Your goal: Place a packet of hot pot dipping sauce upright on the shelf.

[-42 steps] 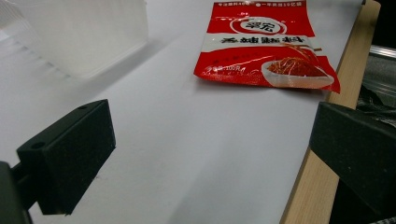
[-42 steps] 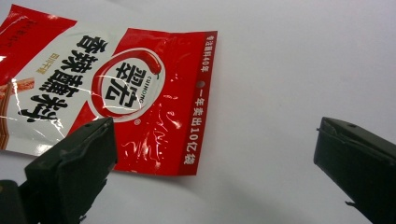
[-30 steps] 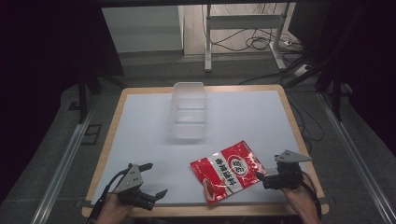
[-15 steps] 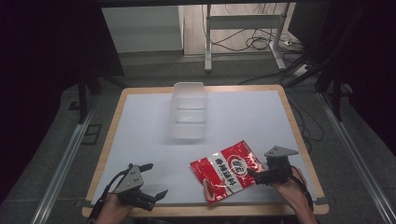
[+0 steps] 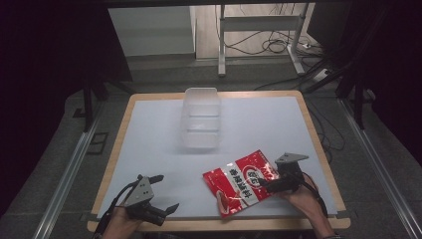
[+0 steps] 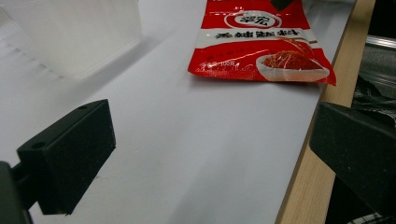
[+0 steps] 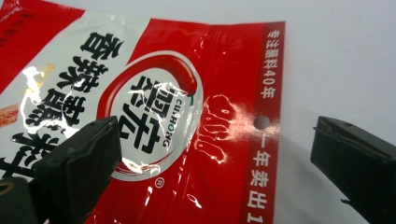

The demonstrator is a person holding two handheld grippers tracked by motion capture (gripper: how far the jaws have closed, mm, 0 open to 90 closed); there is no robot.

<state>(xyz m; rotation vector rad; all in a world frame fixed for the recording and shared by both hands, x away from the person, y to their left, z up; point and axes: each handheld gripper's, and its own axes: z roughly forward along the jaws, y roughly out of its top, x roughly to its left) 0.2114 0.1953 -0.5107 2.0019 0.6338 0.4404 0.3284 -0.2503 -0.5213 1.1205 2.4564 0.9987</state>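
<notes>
**High view first: closing on the pouch's top edge**

High view: right gripper [image 5: 266, 183] wide open over the pouch [image 5: 240, 181], holding nothing; left gripper [image 5: 161, 194] open, empty, well apart. Right gripper view: sealed edge between the jaws; lower, then pinch squarely.

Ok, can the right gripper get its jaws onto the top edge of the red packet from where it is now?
Probably yes. The right gripper hangs open right over the red packet's sealed end, one jaw above the print, the other past the edge over bare white table. Nothing lies between; the clear container stands well away.
</notes>
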